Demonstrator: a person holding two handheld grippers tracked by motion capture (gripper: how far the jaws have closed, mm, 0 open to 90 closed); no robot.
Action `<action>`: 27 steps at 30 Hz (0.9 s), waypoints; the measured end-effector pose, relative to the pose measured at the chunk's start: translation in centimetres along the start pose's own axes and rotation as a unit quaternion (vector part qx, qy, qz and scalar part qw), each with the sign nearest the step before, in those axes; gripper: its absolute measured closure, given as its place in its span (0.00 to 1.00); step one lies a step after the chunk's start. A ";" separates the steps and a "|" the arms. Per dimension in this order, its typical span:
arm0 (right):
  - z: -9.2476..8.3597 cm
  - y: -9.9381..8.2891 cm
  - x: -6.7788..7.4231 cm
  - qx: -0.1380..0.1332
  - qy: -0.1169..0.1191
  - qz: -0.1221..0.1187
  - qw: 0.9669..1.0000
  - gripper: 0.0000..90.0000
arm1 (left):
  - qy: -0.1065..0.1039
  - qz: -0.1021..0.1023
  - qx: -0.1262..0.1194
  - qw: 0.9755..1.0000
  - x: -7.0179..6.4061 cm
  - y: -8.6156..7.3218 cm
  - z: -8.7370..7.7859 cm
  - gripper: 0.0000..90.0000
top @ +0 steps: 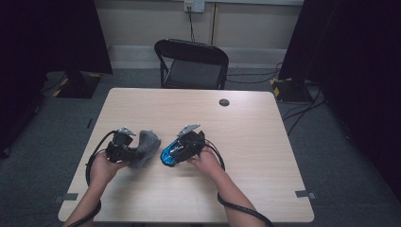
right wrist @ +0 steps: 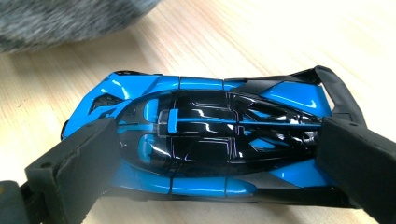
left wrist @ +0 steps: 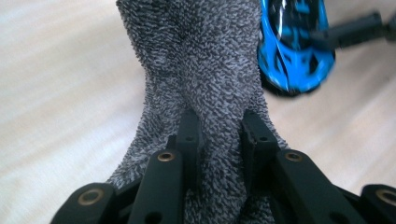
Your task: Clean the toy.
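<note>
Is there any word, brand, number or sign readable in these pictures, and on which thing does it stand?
None can be read.
Blue toy car: blue and black pattern, no lettering.
Grey towel: plain.
Wall socket: too small to tell any marking.

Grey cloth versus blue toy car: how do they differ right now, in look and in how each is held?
The grey cloth is soft, fuzzy terry, bunched into a fold; the blue toy car is hard, glossy, blue and black. The left gripper pinches a narrow fold of the cloth; the right gripper spans the car with its jaws wide, one at each end. Both lie close together over the wooden table, each in a grip.
</note>
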State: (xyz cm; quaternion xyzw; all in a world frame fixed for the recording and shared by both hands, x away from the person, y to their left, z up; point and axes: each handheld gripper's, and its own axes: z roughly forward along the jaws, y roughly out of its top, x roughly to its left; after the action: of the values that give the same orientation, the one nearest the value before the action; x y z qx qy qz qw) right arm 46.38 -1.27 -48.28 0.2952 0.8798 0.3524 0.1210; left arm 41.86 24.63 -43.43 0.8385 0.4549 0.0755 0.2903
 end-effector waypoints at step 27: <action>0.0 0.0 -0.3 0.002 0.002 -0.004 1.000 0.00 | 0.014 0.044 0.000 0.999 -0.2 8.0 7.8 0.80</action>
State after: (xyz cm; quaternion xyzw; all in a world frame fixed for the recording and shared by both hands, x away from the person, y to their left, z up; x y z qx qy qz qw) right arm 46.58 -1.43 -48.25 0.2914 0.8817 0.3511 0.1202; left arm 50.52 17.92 -45.35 0.8566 0.4219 0.0999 0.2798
